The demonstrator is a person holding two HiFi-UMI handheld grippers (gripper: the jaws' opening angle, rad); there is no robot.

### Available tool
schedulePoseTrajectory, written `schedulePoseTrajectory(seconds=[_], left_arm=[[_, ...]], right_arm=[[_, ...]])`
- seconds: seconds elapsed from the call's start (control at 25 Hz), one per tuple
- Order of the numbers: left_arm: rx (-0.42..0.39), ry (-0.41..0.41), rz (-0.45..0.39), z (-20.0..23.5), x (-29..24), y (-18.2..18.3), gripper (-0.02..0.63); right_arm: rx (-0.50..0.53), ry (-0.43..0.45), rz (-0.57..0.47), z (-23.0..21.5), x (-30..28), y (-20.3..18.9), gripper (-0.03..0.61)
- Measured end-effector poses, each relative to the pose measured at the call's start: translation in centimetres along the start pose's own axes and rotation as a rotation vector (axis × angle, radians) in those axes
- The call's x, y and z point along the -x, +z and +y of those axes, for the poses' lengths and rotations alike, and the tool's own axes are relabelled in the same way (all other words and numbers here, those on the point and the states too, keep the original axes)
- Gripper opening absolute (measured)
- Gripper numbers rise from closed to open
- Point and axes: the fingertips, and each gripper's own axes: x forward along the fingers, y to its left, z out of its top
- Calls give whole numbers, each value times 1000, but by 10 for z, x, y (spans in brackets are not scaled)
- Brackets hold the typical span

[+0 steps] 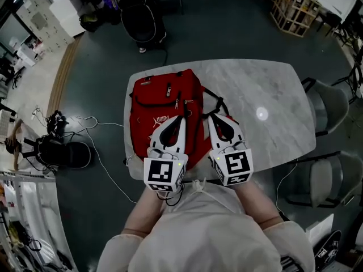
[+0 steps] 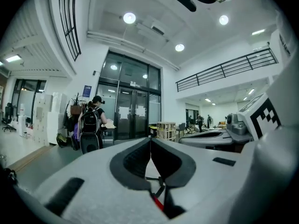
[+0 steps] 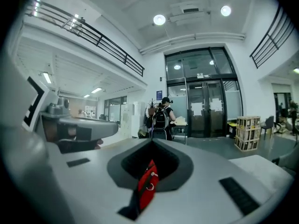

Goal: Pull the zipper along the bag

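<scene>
Bag (image 1: 164, 103): red backpack, laid flat on the table, front face up, at the table's left part.
Table (image 1: 266, 89): pale marble top; the right half is left bare.
Zipper pull (image 1: 177, 103): seen on the bag's front, beyond both gripper tips.
Left gripper (image 1: 184, 118): held level above the bag's near half, apart from it; marker cube (image 1: 164, 173) at its rear.
Left gripper jaws: seen in the left gripper view (image 2: 150, 141) closed tip to tip; nothing is held. A sliver of the bag's red is seen through the gap below.
Right gripper (image 1: 210, 118): held just beside the left one, over the bag's right edge; second marker cube (image 1: 235, 166) at its rear.
Right gripper jaws: seen in the right gripper view (image 3: 152, 143) pressed together and empty. The bag (image 3: 147, 185) is seen below through the opening, not gripped.
Chairs (image 1: 329, 103): two, grey, set at the table's right side.
Wooden crate (image 1: 295, 7): placed on the floor, well apart from the table.
</scene>
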Motion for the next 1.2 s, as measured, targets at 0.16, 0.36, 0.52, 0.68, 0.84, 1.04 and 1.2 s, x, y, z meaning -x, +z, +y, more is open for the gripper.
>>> schedulePoseTrajectory(seconds=[0.16,0.36,0.52,0.68,0.84,1.04,1.2], left_arm=[[4,8,-18,3,3,7,20],[0,10,-11,3,3,6,20],[7,13,-8,3,4,2,20],[18,15,-5,4,1,0,20],[22,16,2,5,0,-4,20],[22,-4,45,5,-5,-16,20],[30,-8,54,9,-10,-18,20]], right_arm=[[6,11,-11,5,0,6,26],[24,27,-19,9,0,11,26],[18,35,-21,11,-2,10,25],[21,17,-12,7,-5,8,25],[6,22,2,8,-7,3,26],[11,35,30,10,-12,-6,25],[18,49,41,9,-19,-7,26]])
